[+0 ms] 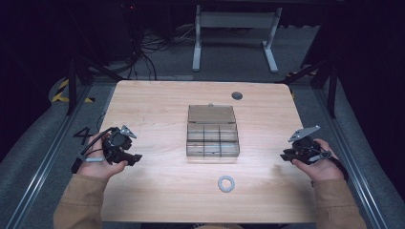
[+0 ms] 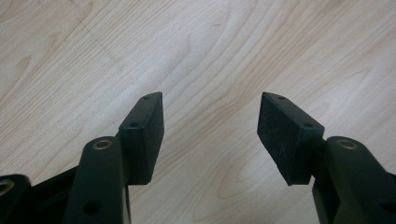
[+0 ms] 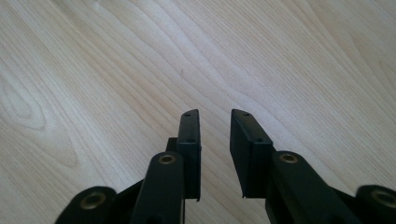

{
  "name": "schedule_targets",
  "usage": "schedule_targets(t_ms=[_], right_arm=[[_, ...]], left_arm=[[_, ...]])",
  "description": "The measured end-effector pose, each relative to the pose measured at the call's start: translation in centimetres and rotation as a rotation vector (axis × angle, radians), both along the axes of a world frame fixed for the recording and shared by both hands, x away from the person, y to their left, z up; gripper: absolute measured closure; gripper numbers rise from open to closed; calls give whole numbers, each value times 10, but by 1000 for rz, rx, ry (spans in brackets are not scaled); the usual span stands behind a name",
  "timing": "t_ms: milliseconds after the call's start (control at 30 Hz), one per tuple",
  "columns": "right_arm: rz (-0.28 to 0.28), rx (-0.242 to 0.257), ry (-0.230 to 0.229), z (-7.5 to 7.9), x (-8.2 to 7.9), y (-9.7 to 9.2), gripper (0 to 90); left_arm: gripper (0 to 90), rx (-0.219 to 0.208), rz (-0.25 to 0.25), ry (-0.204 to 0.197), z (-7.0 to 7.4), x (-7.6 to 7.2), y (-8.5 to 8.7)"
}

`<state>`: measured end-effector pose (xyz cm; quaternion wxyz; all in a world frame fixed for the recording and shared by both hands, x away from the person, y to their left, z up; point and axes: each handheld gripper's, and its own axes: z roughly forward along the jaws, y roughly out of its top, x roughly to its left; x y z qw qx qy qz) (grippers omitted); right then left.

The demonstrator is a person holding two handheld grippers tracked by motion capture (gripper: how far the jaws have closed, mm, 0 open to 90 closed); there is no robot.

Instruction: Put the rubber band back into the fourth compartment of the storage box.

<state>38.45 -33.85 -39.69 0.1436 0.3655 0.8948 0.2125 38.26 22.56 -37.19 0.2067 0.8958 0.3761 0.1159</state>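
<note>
A clear plastic organiser box (image 1: pixel 212 138) with several compartments sits at the table's middle, its lid (image 1: pixel 211 114) laid back. A small pale ring (image 1: pixel 226 183) lies on the wood in front of it. At the table's left, a hand holds my left gripper (image 1: pixel 136 158) low over the wood, pointing toward the box. In the left gripper view the left gripper (image 2: pixel 212 98) has its jaws wide apart over bare wood. My right gripper (image 1: pixel 285 156) is held at the right side, pointing left. In the right gripper view the right gripper (image 3: pixel 214 113) shows a narrow gap with nothing in it.
The wooden table (image 1: pixel 157 105) has a dark round grommet (image 1: pixel 237 95) near its back edge. Metal rails run along both sides, with cables on the floor at the back left. A white desk frame (image 1: pixel 234 38) stands beyond the table.
</note>
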Motion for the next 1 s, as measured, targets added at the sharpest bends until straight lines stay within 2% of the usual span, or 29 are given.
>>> schedule_targets(t_ms=[33, 100, 133, 267, 300, 333, 367, 433, 500, 533, 567, 600, 733, 767, 800, 833, 900, 1000], right_arm=[[0, 5, 2, -1, -1, -1, 757], [11, 21, -1, -1, -2, -3, 761], [11, 21, -1, -1, -2, -3, 761], [-18, 94, 43, -5, -3, -7, 759], [-18, 94, 43, -5, -3, -7, 759], [-19, 91, 43, -6, -3, -7, 759], [-20, 81, 45, -8, -5, -7, 763], [-18, 80, 39, -8, -6, -7, 762], [-22, 83, 29, -9, -7, -7, 755], [-22, 84, 27, -9, -8, -7, 750], [-23, 84, 30, -9, -8, -7, 747], [-25, 85, 33, -10, -8, -7, 744], [-24, 87, 31, -10, -8, -7, 738], [-22, 89, 27, -10, -7, -8, 738], [-22, 91, 29, -10, -6, -7, 738], [-23, 92, 35, -10, -6, -6, 737], [-18, 85, 35, -10, -5, -4, 734], [-15, 89, 39, -10, -4, -3, 731]], left_arm=[[433, 4, -7, 5, 2, -1, -2], [493, 1, -58, 48, 5, -1, -7], [516, 1, -58, 48, 5, -1, -7], [472, 11, -109, 38, 10, 4, -21], [475, 11, -109, 38, 10, 4, -21], [475, 19, -130, 25, 12, 3, -25], [478, 43, -191, -12, 14, 1, -32], [480, 56, -210, 1, 15, 1, -38], [484, 63, -202, 4, 16, 2, -40], [476, 33, -160, 61, 17, 6, -39], [484, 8, -148, 99, 18, 7, -38], [521, 0, -150, 115, 18, 8, -37], [499, 11, -147, 86, 19, 6, -45], [480, 11, -147, 86, 19, 6, -45], [451, 5, -175, 107, 19, 7, -52], [425, 4, -182, 111, 18, 8, -54], [395, 16, -185, 105, 18, 8, -60], [420, 2, -215, 106, 21, 6, -67]])
